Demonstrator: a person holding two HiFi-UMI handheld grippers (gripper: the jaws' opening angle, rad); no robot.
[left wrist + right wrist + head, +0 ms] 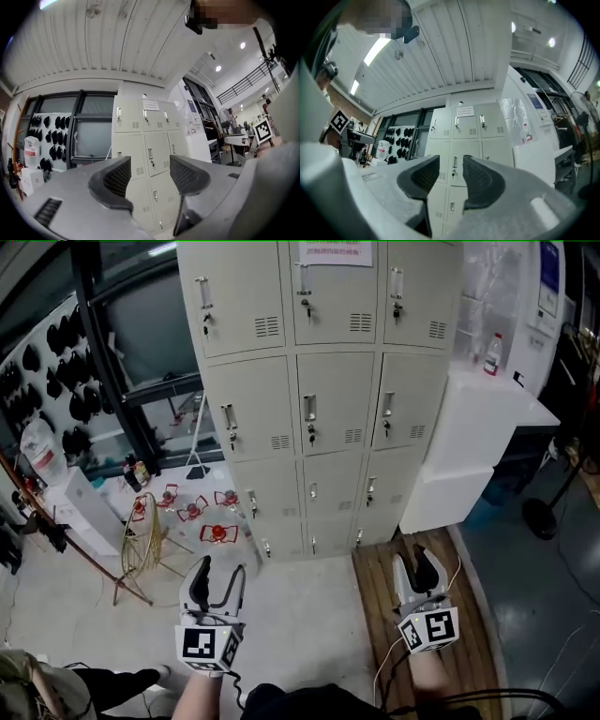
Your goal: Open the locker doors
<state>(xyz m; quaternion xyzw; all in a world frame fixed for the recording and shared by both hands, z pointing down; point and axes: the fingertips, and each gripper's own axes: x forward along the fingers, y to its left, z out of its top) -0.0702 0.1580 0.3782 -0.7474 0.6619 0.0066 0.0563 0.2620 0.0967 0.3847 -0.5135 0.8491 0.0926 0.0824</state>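
1. Black items (58, 338) hung on the wall at far left.
2. Left claw (220, 568) hovered low, well apart from the lockers, jaws apart with nothing between them.
3. Grey lockers (319, 390) stood ahead in the middle, every door closed.
4. Right claw (414, 559) hung well short of the doors, jaws apart and empty.

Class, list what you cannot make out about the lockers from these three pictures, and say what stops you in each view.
Notice on the top middle door: cut by the head view's top edge; print too small everywhere.
Bottom locker row: mostly behind the jaws in both gripper views.
Bottle label: too small, head view.
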